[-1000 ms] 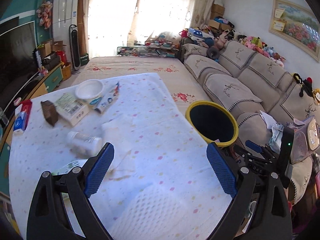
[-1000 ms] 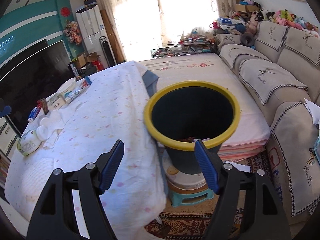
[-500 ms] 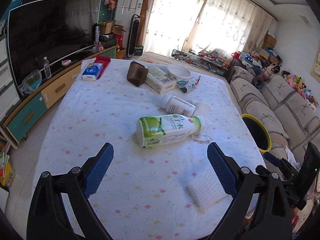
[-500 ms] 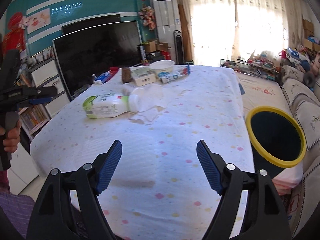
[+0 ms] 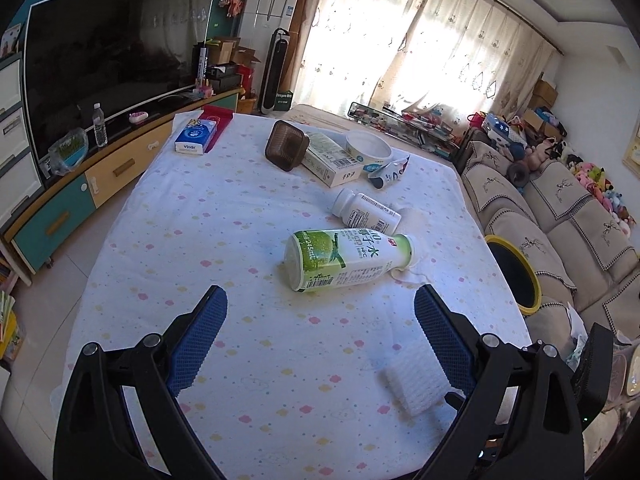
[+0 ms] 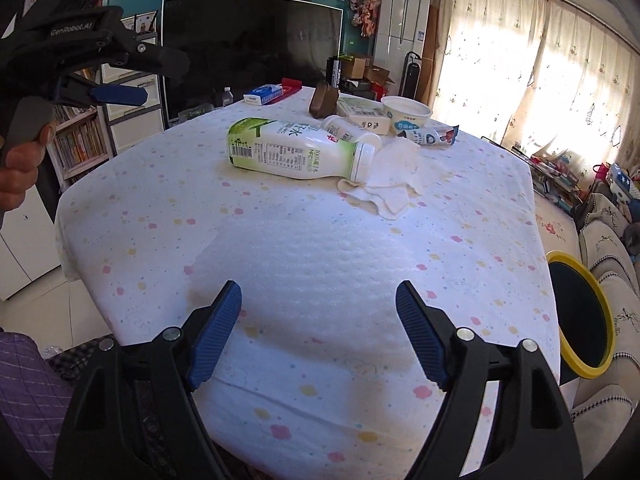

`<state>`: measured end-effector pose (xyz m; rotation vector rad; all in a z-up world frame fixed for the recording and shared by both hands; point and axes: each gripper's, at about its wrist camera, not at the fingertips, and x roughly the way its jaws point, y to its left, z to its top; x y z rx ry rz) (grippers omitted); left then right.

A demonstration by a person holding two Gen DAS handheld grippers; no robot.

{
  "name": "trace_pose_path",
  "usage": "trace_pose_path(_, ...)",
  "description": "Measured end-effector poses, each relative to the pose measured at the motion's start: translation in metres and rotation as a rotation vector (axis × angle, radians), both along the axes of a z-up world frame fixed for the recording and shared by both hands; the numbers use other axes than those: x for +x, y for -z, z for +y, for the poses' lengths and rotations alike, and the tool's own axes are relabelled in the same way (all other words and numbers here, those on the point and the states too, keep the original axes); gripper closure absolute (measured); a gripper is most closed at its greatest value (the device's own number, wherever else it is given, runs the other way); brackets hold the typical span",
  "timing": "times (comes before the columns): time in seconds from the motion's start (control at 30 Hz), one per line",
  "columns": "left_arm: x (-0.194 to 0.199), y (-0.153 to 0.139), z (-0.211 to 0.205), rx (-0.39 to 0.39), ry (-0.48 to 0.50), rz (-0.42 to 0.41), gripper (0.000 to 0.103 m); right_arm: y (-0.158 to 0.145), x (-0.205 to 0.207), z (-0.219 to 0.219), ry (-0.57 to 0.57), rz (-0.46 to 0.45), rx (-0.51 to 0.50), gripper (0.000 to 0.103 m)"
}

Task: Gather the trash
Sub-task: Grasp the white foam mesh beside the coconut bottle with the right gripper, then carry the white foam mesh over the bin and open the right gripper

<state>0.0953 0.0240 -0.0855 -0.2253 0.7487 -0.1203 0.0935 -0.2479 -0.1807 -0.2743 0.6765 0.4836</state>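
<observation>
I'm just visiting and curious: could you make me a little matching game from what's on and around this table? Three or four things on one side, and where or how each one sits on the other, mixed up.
Things:
1. green-and-white bottle
2. foam sheet
3. trash bin
4. blue tissue pack

Places or states:
A. beside the table, next to the sofa, yellow rim
B. far corner of the table, nearest the television
C. lying on its side, cap on a crumpled napkin
D. flat at the table's near edge, by a blue gripper pad

Pairs: 1-C, 2-D, 3-A, 4-B
</observation>
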Motion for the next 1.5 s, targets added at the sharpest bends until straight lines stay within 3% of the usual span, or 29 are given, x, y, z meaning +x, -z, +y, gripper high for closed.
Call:
trace_pose_path(0.3,0.007,0.005,-0.007,0.002,0.013,0.016,0.010,-0.006,0.068,-0.003,0.146,0.066,0.016,0.028)
trace_pose_path(0.53,0.013,0.011,-0.010,-0.005,0.023,0.030,0.010,0.007,0.087,-0.011,0.137,0.163,0.033,0.026)
trace_pose_path(0.63,0.016,0.015,-0.011,-0.008,0.029,0.037,0.010,0.008,0.082,-0.010,0.135,0.150,0.029,0.033)
trace_pose_path(0.7,0.017,0.016,-0.012,-0.009,0.033,0.039,0.010,0.007,0.080,-0.010,0.128,0.151,0.040,0.054)
trace_pose_path(0.8,0.018,0.018,-0.014,-0.009,0.038,0.041,0.010,0.004,0.076,-0.008,0.114,0.159,0.054,0.074)
trace_pose_path(0.9,0.017,0.019,-0.015,-0.007,0.039,0.039,0.010,0.000,0.072,-0.011,0.102,0.168,0.097,0.082)
trace_pose_path(1.17,0.016,0.019,-0.015,-0.008,0.042,0.037,0.010,-0.028,0.056,-0.037,0.115,0.126,0.203,0.086)
trace_pose_path(1.5,0.019,0.020,-0.027,-0.002,0.073,0.042,0.010,-0.044,0.057,-0.081,0.215,0.072,0.238,0.086)
